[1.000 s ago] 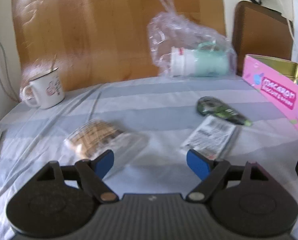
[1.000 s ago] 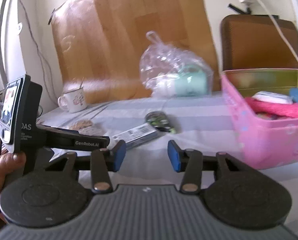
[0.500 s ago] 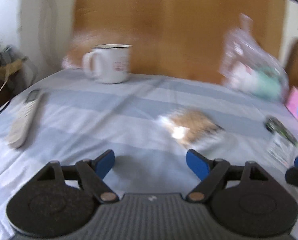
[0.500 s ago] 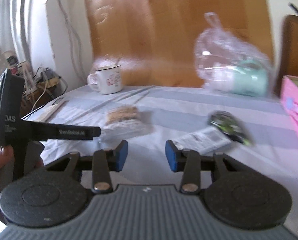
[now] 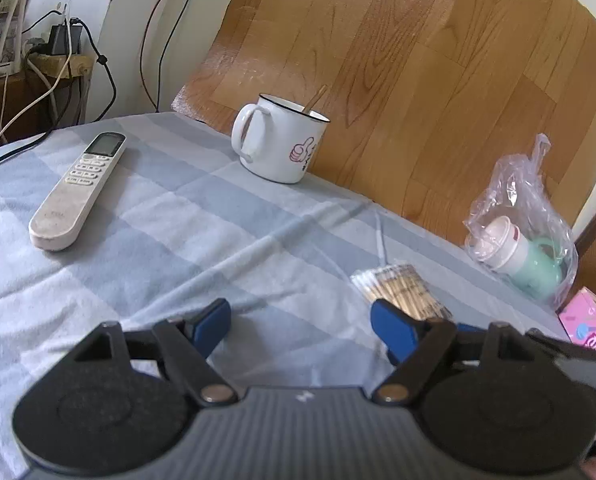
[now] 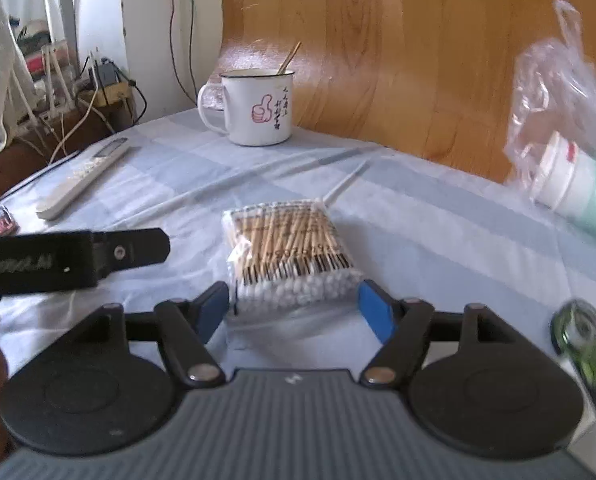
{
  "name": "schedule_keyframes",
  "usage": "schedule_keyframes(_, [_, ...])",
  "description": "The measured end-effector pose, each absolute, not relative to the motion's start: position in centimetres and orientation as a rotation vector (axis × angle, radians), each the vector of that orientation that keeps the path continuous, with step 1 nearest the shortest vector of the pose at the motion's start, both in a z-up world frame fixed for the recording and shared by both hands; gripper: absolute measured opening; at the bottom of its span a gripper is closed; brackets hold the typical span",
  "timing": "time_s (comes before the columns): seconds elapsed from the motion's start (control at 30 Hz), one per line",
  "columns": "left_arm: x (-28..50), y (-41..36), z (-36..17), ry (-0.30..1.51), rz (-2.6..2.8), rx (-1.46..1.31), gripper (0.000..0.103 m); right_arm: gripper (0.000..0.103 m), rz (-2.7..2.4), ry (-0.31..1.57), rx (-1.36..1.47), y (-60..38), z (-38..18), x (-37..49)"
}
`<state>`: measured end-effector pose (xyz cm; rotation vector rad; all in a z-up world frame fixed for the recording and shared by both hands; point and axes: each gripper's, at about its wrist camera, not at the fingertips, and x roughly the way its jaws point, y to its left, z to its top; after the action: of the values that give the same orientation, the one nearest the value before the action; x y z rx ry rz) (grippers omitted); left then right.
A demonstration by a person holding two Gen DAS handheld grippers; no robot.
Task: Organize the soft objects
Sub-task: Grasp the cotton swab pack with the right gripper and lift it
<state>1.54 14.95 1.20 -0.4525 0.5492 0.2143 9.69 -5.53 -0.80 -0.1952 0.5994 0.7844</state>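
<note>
A clear packet of cotton swabs [image 6: 285,248] lies flat on the grey-blue checked cloth. My right gripper [image 6: 293,308] is open, its blue pads standing either side of the packet's near end, close to the cloth. The packet also shows in the left wrist view [image 5: 402,292], just beyond the right pad. My left gripper [image 5: 302,324] is open and empty above bare cloth, left of the packet. The pink tin [image 5: 590,328] shows only as a corner at the right edge.
A white enamel mug [image 5: 277,140] stands at the back by the wooden panel. A white remote [image 5: 77,192] lies at the left. A plastic bag with cups [image 5: 522,232] lies at the right. A green tape dispenser [image 6: 586,344] lies right of my right gripper.
Both grippers have swung left, away from the pink tin. My right gripper has opened wider and moved up to the swab packet. The left gripper stays open.
</note>
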Motion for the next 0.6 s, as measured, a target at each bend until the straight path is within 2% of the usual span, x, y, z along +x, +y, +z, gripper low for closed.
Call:
schedule_keyframes(0.07, [1.5, 14.8, 1.2, 0.55, 0.218, -0.447, 0.08, 0.066, 0.782, 0.589, -0.201, -5.6, -0.8, 9.6])
schedule_keyframes(0.1, [1.5, 14.7, 1.2, 0.551, 0.219, -0.442, 0.08, 0.057, 0.781, 0.578, -0.202, -5.7, -0.8, 9.6])
schedule_keyframes(0.3, [1.5, 14.4, 1.2, 0.558, 0.227, -0.42, 0.081, 0.028, 0.792, 0.543, -0.241, -6.4, -0.9, 7.8])
schedule_keyframes(0.6, [2.5, 12.3, 1.3, 0.612, 0.227, -0.278, 0.084, 0.022, 0.834, 0.455, -0.385, -11.9, -1.4, 0.1])
